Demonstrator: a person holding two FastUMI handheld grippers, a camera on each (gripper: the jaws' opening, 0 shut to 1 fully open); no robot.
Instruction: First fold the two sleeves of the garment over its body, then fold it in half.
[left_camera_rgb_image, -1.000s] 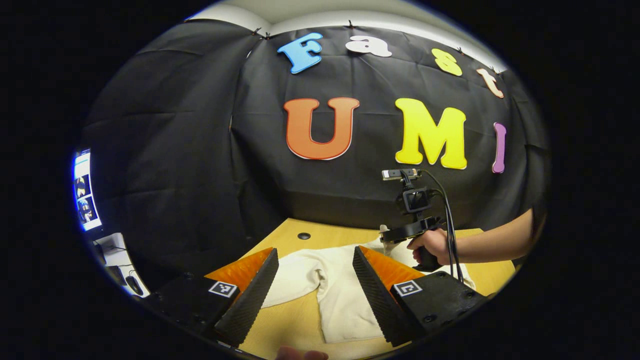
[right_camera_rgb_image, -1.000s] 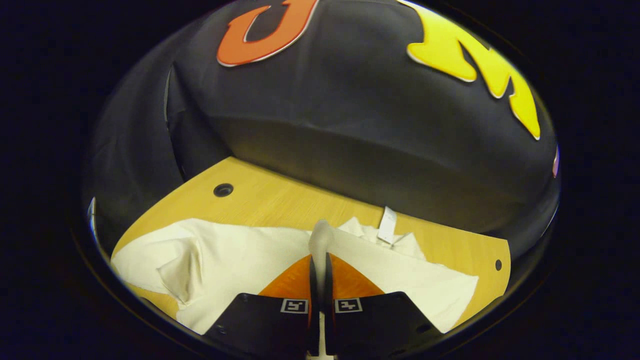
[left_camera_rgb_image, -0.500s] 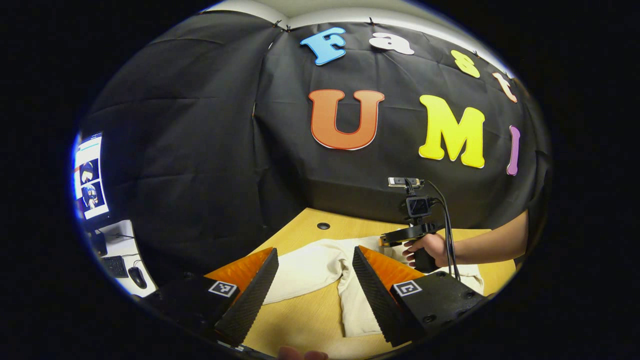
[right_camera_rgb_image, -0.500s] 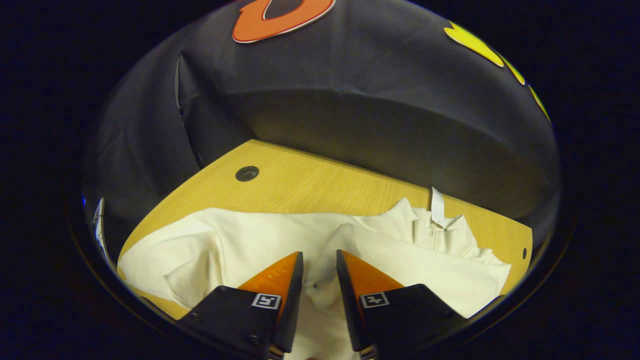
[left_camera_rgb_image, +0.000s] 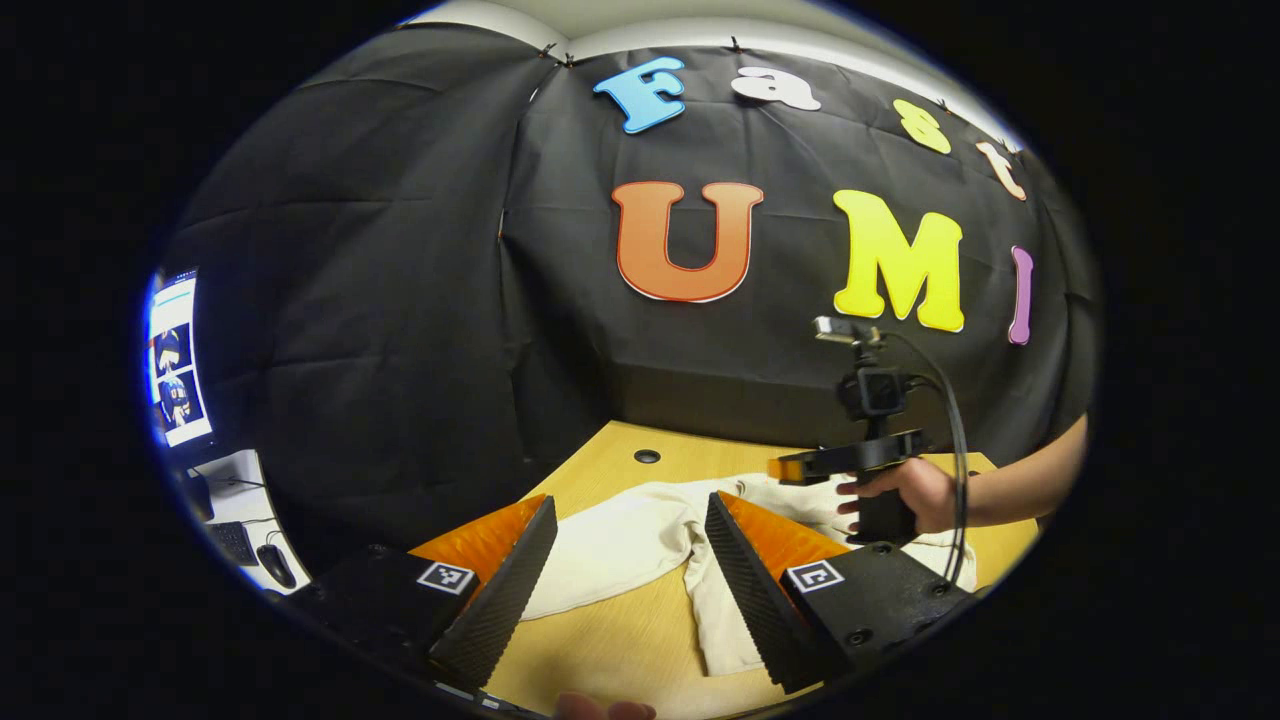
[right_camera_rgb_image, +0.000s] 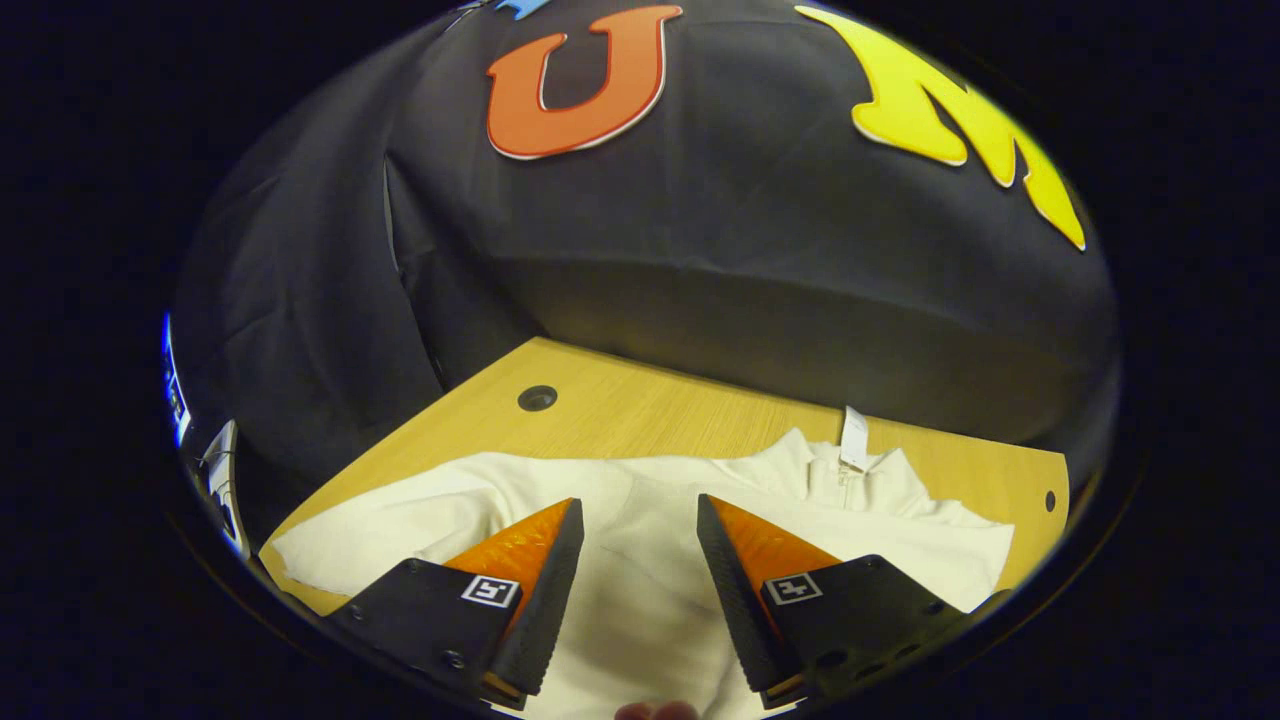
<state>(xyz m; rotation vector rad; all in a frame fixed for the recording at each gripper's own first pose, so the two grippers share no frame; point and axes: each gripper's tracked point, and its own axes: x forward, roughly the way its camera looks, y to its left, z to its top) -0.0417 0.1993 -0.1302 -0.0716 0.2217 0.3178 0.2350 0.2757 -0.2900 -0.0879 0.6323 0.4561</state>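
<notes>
Both hand-held grippers released; I'd take left hand-held gripper (left_camera_rgb_image: 625, 560) to the sleeve (left_camera_rgb_image: 600, 545) cuff beside the garment (right_camera_rgb_image: 640, 560), pinch low.

- In the left gripper view, the left tongs (left_camera_rgb_image: 630, 520) cover part of the garment (left_camera_rgb_image: 640, 530).
- In the right gripper view, the near part of the garment (right_camera_rgb_image: 640, 600) is cut off by the edge.
- The monitor (left_camera_rgb_image: 175, 360) is cut off at the edge and too small to tell.
</notes>
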